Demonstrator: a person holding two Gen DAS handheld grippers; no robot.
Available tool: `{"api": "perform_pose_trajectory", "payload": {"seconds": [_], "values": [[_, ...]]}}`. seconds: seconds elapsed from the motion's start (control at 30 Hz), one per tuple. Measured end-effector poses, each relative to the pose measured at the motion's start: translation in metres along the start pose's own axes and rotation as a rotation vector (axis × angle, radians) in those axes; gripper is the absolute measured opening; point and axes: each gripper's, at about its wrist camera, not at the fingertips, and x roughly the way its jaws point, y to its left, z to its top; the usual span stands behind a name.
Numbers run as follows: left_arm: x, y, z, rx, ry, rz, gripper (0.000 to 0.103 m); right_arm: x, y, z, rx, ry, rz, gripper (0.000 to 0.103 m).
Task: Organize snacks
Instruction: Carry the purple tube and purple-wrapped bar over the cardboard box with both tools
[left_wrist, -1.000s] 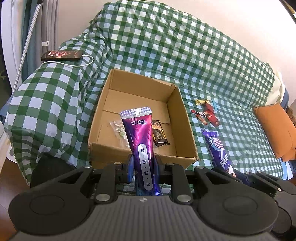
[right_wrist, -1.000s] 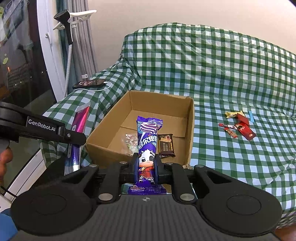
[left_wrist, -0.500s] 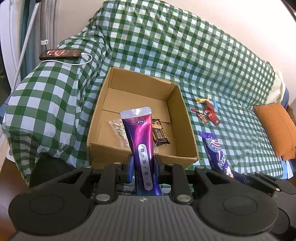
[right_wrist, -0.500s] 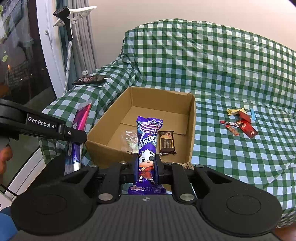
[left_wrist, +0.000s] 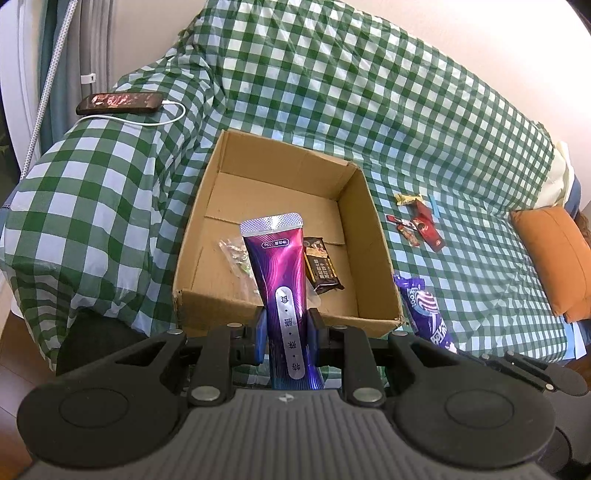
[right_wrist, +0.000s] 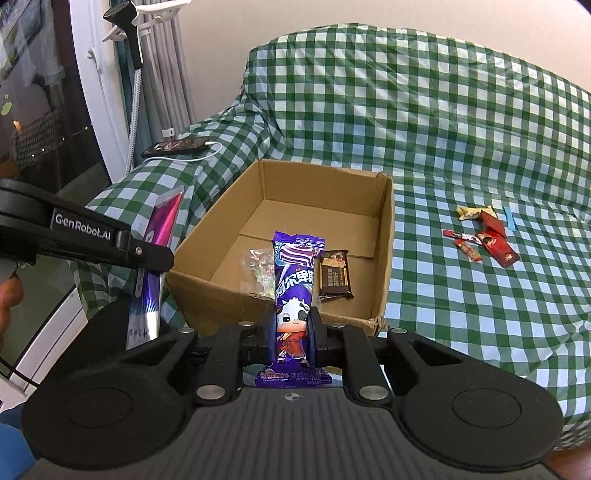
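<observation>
cardboard box (left_wrist: 373, 236) looms nearer; left gripper (left_wrist: 286, 328) clamps purple tube (left_wrist: 280, 280), right gripper (right_wrist: 291, 328) clamps cow-print snack (right_wrist: 295, 288), both near its front wall, unreleased.

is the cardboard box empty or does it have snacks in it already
Not empty. The cardboard box holds a brown chocolate bar and a clear candy bag.

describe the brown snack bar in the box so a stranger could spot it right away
On the green checked sofa cover sits an open cardboard box. On its floor, near the front, lies a dark brown rectangular chocolate bar wrapper; the clear crinkly packet lying nearby is see-through, not brown.
</observation>
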Motion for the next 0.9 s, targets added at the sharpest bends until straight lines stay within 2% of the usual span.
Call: {"api": "perform_pose_trajectory", "payload": {"seconds": [0.57, 0.9], "values": [[0.029, 0.012, 0.038, -0.026, 0.001, 0.013, 0.024, 0.040, -0.010, 0.014, 0.016, 0.052, -0.021, 0.017], [0.072, 0.016, 0.076, -0.029, 0.021, 0.024, 0.024, 0.086, -0.018, 0.041, 0.042, 0.071, -0.018, 0.017]]}}
